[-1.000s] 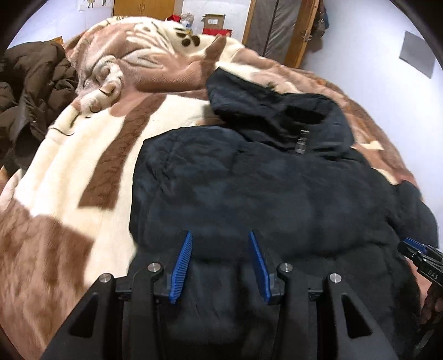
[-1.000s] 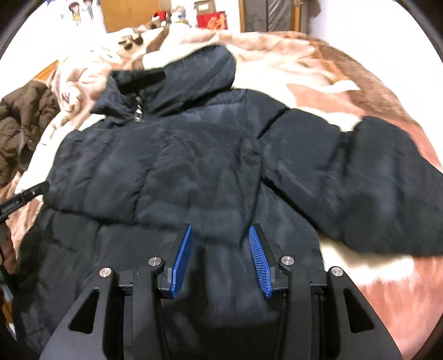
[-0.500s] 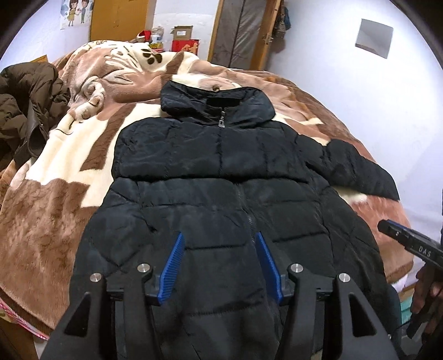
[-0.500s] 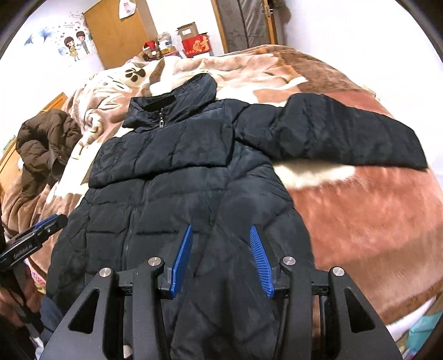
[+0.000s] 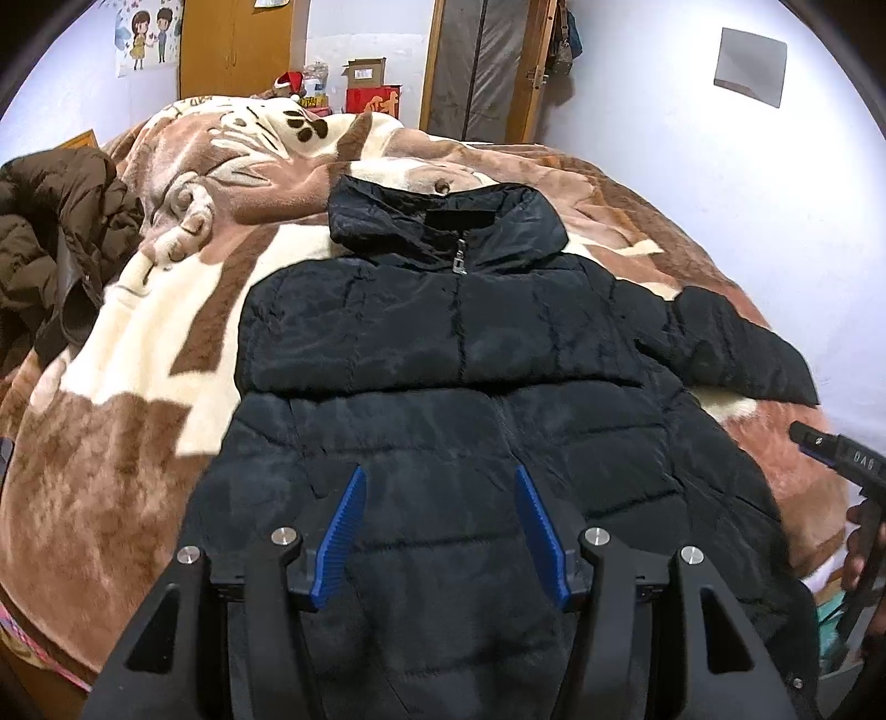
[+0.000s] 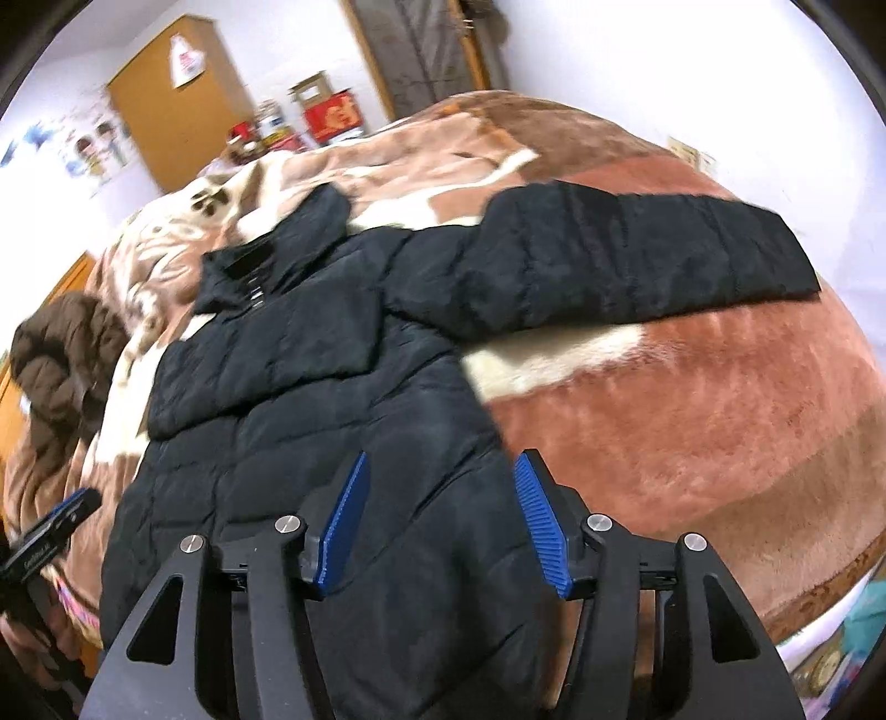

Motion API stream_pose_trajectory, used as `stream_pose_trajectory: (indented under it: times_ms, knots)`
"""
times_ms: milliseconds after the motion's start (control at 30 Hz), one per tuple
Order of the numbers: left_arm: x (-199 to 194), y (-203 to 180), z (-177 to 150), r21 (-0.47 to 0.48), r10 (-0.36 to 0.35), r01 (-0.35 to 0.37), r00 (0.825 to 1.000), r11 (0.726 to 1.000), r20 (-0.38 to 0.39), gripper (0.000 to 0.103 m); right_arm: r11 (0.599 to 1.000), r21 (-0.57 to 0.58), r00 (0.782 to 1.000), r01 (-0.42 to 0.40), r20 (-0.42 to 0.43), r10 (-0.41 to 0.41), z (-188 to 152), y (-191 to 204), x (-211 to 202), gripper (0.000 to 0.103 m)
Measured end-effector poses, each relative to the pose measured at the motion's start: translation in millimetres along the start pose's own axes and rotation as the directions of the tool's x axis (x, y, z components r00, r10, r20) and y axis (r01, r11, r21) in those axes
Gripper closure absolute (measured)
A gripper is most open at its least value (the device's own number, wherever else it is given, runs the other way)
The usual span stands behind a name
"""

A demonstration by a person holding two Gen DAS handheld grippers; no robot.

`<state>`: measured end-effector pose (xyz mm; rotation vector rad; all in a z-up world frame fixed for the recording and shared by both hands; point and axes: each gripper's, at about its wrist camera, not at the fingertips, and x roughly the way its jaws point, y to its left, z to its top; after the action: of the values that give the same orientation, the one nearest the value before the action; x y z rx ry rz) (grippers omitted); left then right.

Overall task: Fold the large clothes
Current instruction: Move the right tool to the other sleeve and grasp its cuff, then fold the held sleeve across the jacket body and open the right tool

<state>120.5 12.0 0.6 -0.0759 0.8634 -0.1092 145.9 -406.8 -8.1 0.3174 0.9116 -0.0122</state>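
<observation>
A black puffer jacket [image 5: 459, 343] lies front up on the bed, zipped, collar [image 5: 443, 216] at the far end. One sleeve is folded across its chest [image 6: 266, 354]; the other sleeve [image 6: 637, 260] stretches out to the right over the blanket. My left gripper [image 5: 440, 471] hovers over the jacket's lower half, open, with nothing pinched between its blue pads. My right gripper [image 6: 443, 459] hangs over the jacket's lower right edge, its jaws opening and free of cloth. Each gripper shows at the edge of the other's view: the right gripper [image 5: 836, 451], the left gripper [image 6: 55, 526].
A brown and cream plush blanket [image 5: 166, 343] covers the bed. A brown puffer coat [image 5: 50, 232] is heaped at its left side. Boxes [image 5: 371, 94] and a wooden wardrobe [image 5: 232, 44] stand behind the bed. A pale wall [image 5: 692, 166] runs close along the right.
Both grippers have drawn back and up from the jacket, so the whole garment now shows. Their jaws stand wider, and the right view has rolled and blurred.
</observation>
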Motion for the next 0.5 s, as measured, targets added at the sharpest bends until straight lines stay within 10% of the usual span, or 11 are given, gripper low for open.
stream_pose_trajectory:
  times_ms: [500]
  knots:
    - [93, 23, 40, -0.013, 0.069, -0.070, 0.997, 0.997, -0.043, 0.045, 0.915, 0.396, 0.996, 0.083, 0.005, -0.093, 74, -153, 93, 0.040]
